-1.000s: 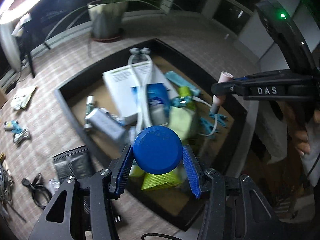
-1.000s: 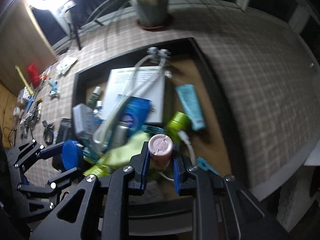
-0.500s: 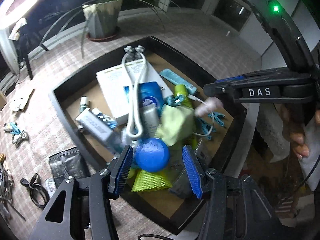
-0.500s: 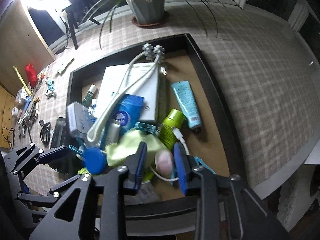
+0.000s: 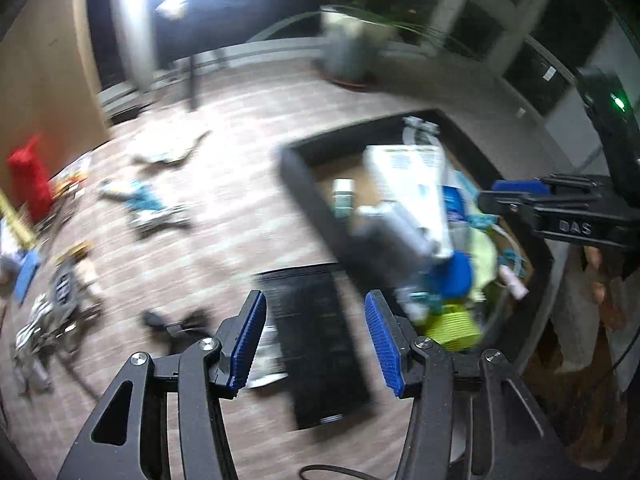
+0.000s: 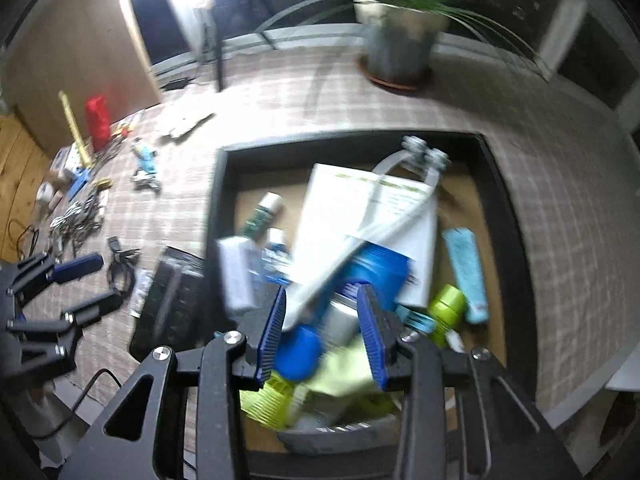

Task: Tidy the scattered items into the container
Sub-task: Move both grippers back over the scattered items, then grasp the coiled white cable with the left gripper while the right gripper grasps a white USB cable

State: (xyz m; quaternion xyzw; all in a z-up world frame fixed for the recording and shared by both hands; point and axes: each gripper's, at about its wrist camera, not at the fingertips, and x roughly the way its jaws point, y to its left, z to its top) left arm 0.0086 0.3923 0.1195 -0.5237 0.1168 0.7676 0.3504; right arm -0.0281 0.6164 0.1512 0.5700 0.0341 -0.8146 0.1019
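Below my right hand-held gripper (image 6: 322, 330) sits the tray (image 6: 516, 248), a dark box with low walls on the checked counter (image 6: 568, 184), full of small things. A blue ball (image 6: 298, 354) lies in it, round and smooth, between my blue ribbed pads, but they do not touch it. That gripper's jaws are opening and hold nothing. One white box (image 6: 360, 224) lies flat, its long side running away from me. One long white tool (image 6: 376, 216) lies slanted across it, its two knobs at the far end. One blue tube (image 6: 466, 272) lies along the right wall. My left hand-held gripper (image 5: 316, 338) is open and empty, over a flat black pouch (image 5: 320, 344) outside the tray.
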